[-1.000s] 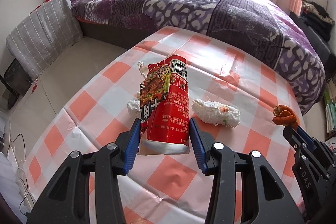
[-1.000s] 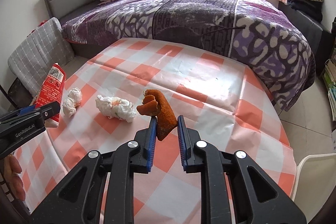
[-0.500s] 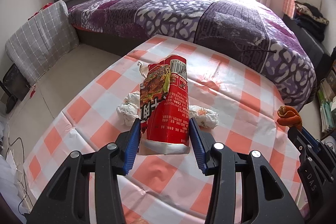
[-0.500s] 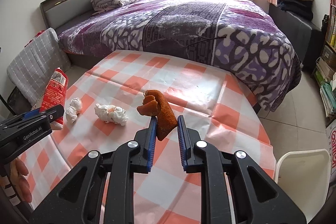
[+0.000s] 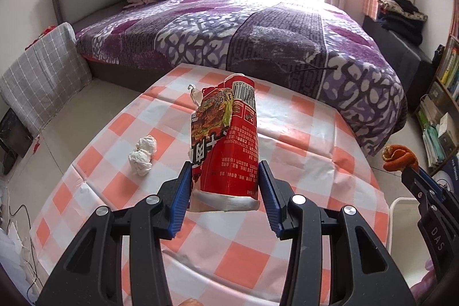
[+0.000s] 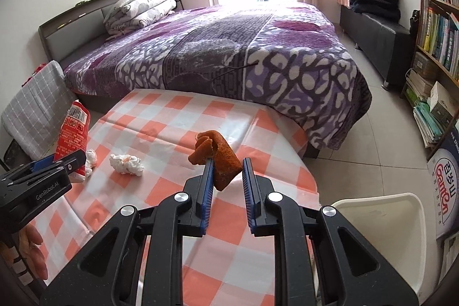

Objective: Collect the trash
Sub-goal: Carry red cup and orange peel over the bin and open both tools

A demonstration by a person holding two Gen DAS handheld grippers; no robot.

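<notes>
My left gripper (image 5: 225,185) is shut on a red snack wrapper (image 5: 226,145) and holds it upright above the checkered table (image 5: 287,139); the wrapper also shows in the right wrist view (image 6: 71,134). My right gripper (image 6: 226,177) is shut on an orange peel (image 6: 221,157), which also shows in the left wrist view (image 5: 398,158). A crumpled white tissue (image 5: 143,155) lies on the table at the left. The right wrist view shows it (image 6: 91,158) beside a second, stained tissue wad (image 6: 126,164).
A white bin (image 6: 381,222) stands by the table's right edge, partly seen in the left wrist view (image 5: 401,217). A purple bed (image 6: 229,48) lies beyond the table. A bookshelf (image 6: 436,48) lines the right wall. A grey checked cushion (image 5: 37,76) leans at the left.
Both grippers have risen and pulled back from the table with their loads, so the table and tissues look farther away. The white bin has come into view at the right.
</notes>
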